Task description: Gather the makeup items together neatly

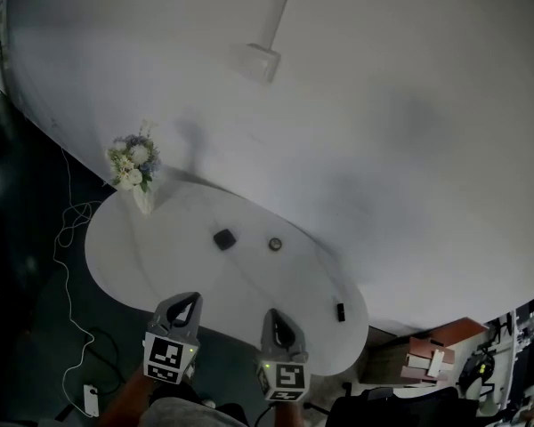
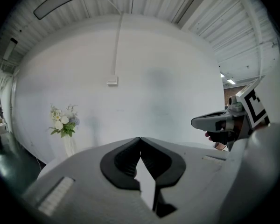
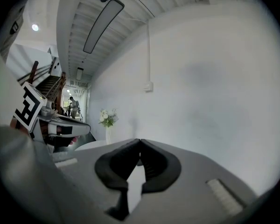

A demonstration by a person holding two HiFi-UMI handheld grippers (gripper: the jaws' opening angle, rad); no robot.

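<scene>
On the white oval table (image 1: 151, 247) lie three small makeup items: a dark square compact (image 1: 224, 238) near the middle, a small round jar (image 1: 275, 244) just right of it, and a thin dark stick (image 1: 340, 311) near the right edge. My left gripper (image 1: 185, 302) hovers over the table's near edge, shut and empty. My right gripper (image 1: 274, 317) is beside it, also shut with nothing held. In the left gripper view the jaws meet at their tips (image 2: 140, 139); the right gripper view shows the same (image 3: 139, 141). Both point toward the wall, well short of the items.
A white vase of flowers (image 1: 135, 172) stands at the table's far left end. A curved white wall (image 1: 338, 132) rises behind the table. A white cable (image 1: 67, 238) trails on the dark floor at left. Boxes and clutter (image 1: 432, 354) sit at lower right.
</scene>
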